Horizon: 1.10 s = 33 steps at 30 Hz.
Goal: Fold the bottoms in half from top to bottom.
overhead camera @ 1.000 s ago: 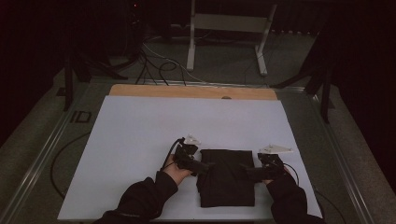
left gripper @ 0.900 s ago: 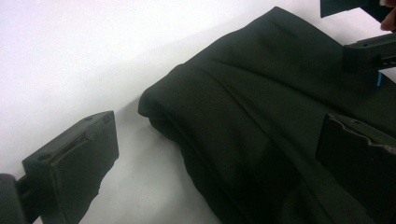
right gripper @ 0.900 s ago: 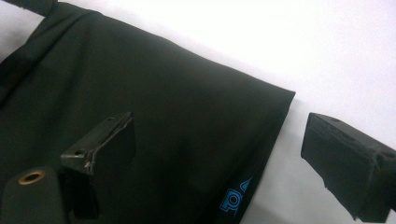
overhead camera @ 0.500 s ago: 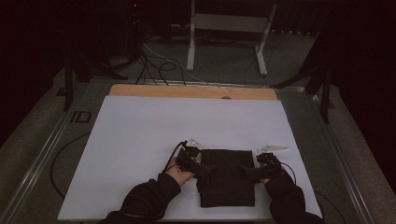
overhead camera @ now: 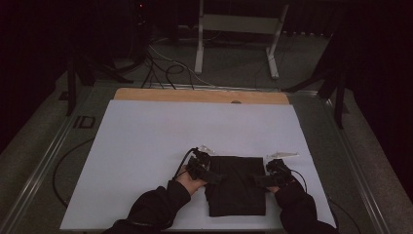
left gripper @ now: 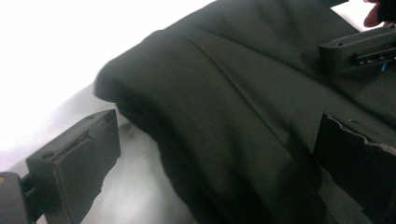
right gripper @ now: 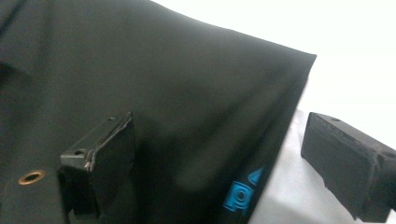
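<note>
Dark floor, cables and a metal frame (overhead camera: 237,29) lie beyond the white table (overhead camera: 146,146), whose far edge shows a strip of bare wood. On the near part of that table, right of the middle, lies a folded black garment (overhead camera: 237,187), a roughly rectangular stack whose long axis runs from the person's side toward the far edge; its near short edge sits just inside the table's near edge. In the high view the left hand-held gripper (overhead camera: 210,176) reaches onto the garment's left side and the right hand-held gripper (overhead camera: 260,179) onto its right side, the 2 pointing inward toward each other, with dark sleeves coming in from the bottom. That view is too small to show how the jaws stand. The left gripper view (left gripper: 210,177) shows them spread wide, 1 jaw over bare table and the other over the cloth, straddling the garment's rounded folded edge (left gripper: 140,116) without pinching it; the other gripper shows at the upper right. The right gripper view (right gripper: 219,163) likewise shows the jaws spread, straddling the cloth's edge, and it reveals details unseen from above: a small blue logo (right gripper: 242,192) near that edge and a brass eyelet (right gripper: 31,177) at the lower left.
</note>
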Available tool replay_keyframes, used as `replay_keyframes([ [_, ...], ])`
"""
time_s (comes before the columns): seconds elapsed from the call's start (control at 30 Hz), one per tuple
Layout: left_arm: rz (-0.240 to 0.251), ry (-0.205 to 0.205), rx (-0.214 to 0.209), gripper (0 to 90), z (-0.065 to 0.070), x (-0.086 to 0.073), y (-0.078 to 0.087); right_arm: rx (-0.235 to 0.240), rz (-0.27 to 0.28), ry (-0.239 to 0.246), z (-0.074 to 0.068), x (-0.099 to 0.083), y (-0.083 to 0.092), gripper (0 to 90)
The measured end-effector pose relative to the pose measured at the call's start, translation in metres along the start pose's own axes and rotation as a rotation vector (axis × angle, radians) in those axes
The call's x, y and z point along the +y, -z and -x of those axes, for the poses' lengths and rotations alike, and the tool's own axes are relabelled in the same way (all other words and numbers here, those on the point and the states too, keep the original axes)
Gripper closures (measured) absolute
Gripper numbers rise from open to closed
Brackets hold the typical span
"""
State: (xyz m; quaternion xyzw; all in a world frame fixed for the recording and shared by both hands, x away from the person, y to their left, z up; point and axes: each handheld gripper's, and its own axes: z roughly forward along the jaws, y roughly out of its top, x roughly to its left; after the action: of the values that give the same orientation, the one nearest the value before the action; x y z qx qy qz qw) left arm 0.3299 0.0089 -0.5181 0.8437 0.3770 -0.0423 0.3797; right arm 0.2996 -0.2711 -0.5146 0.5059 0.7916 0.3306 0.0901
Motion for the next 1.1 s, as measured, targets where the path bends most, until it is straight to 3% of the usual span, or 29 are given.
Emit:
replay_keyframes([
  [0.1, -0.014, 0.003, 0.013, 1.4, 0.003, 0.002, -0.002, 0.033, -0.004, 0.005, -0.003, 0.001, -0.001, 10.6],
  [0.17, -0.02, -0.004, 0.033, 3.1, 0.005, 0.002, -0.002, -0.001, -0.021, 0.037, -0.008, 0.001, -0.001, 15.0],
  [0.3, -0.017, 0.018, 0.051, 10.2, 0.004, 0.003, 0.0, -0.021, -0.022, 0.042, -0.008, 0.001, 0.0, 21.2],
  [0.47, -0.01, 0.027, 0.03, 21.9, 0.0, 0.003, 0.003, -0.021, -0.023, 0.032, -0.008, 0.001, 0.002, 32.3],
  [0.5, -0.007, 0.025, 0.019, 27.8, 0.0, 0.002, 0.002, -0.019, -0.024, 0.038, -0.008, 0.002, 0.002, 34.4],
  [0.6, -0.007, 0.025, 0.009, 33.8, 0.001, 0.002, 0.001, -0.019, -0.026, 0.052, -0.011, 0.002, 0.001, 40.6],
  [0.67, -0.006, 0.033, 0.01, 35.4, 0.002, 0.003, 0.0, -0.019, -0.027, 0.061, -0.012, 0.002, 0.001, 41.9],
  [0.7, -0.007, 0.034, 0.012, 41.1, 0.002, 0.003, 0.0, -0.005, -0.03, 0.069, -0.013, 0.002, 0.001, 48.4],
  [0.77, -0.006, 0.032, 0.017, 44.9, 0.002, 0.003, 0.0, 0.004, -0.031, 0.072, -0.013, 0.002, 0.002, 52.8],
  [0.93, 0.003, 0.046, 0.005, 54.7, 0.003, 0.001, -0.002, 0.018, -0.032, 0.076, -0.015, 0.002, 0.001, 57.1],
  [1.03, 0.001, 0.037, 0.006, 57.8, 0.003, 0.001, -0.002, 0.023, -0.028, 0.086, -0.014, 0.001, 0.001, 57.8],
  [1.1, -0.007, 0.026, 0.009, 62.2, 0.006, 0.002, -0.004, 0.039, -0.032, 0.087, -0.015, 0.001, 0.001, 63.4],
])
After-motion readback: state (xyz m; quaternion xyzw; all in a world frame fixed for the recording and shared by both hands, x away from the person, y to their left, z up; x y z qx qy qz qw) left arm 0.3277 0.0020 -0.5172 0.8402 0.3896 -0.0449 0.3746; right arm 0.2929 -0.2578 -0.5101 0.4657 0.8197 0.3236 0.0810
